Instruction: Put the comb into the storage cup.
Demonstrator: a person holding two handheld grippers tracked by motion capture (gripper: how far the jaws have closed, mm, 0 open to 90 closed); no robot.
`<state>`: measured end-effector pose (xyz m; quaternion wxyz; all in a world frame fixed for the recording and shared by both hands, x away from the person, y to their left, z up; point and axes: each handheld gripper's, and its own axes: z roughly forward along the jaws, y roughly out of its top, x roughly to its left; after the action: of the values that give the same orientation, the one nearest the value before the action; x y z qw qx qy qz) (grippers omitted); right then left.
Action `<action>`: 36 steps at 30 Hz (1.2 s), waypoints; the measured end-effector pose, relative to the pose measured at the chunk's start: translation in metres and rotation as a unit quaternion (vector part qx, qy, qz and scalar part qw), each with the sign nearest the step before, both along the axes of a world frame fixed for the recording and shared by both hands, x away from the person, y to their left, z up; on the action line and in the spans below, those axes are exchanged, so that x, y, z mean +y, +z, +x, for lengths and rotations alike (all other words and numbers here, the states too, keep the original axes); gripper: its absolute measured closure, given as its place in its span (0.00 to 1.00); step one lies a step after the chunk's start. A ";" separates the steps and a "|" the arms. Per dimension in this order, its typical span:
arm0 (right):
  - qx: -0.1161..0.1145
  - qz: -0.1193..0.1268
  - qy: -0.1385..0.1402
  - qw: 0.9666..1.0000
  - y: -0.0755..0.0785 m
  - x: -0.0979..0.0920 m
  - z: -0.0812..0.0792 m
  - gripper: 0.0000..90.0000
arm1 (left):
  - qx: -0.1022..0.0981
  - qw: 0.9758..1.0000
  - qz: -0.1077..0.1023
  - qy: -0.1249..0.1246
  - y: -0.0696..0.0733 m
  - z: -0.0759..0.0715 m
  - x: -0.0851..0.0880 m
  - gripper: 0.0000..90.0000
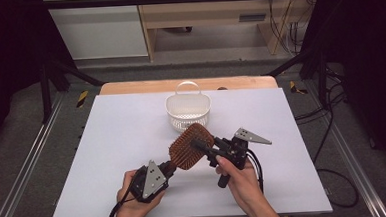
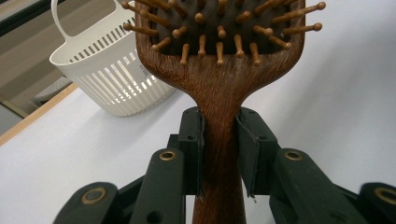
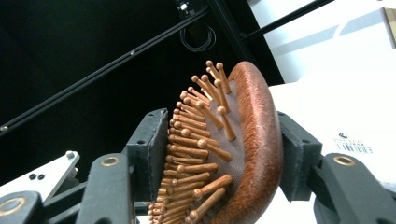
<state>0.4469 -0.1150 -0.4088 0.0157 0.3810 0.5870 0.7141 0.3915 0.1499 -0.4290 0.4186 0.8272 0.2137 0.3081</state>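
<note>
Above table, left gripper (image 2: 219,154) clamping hairbrush (image 2: 219,84) handle, right gripper (image 3: 224,154) pinching head

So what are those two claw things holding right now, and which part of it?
A wooden hairbrush. The left gripper clamps its handle just below the head. The right gripper has its fingers around the head, bristles on one side and back on the other; whether they press cannot be told.

hairbrush (image 1: 192,144) above table (image 1: 113,157), basket (image 1: 187,110) behind, seemingly just apart

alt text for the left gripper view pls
The left tool clamps the handle of a wooden hairbrush, bristle pins facing the camera. A white slotted basket stands behind on the white table.
</note>
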 end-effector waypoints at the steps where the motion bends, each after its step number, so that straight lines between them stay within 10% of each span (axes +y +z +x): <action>1: -0.004 -0.001 0.001 1.000 0.000 0.000 0.000 0.50 | 0.000 1.000 -0.001 0.000 0.000 0.000 0.000 0.80; 36: -0.001 -0.005 -0.011 1.000 0.004 0.005 -0.010 0.59 | 0.040 0.999 -0.026 -0.010 -0.004 0.008 0.005 0.79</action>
<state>0.4366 -0.1097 -0.4049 0.0261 0.3869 0.5860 0.7115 0.3997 0.1550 -0.4332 0.4341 0.8299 0.2299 0.2645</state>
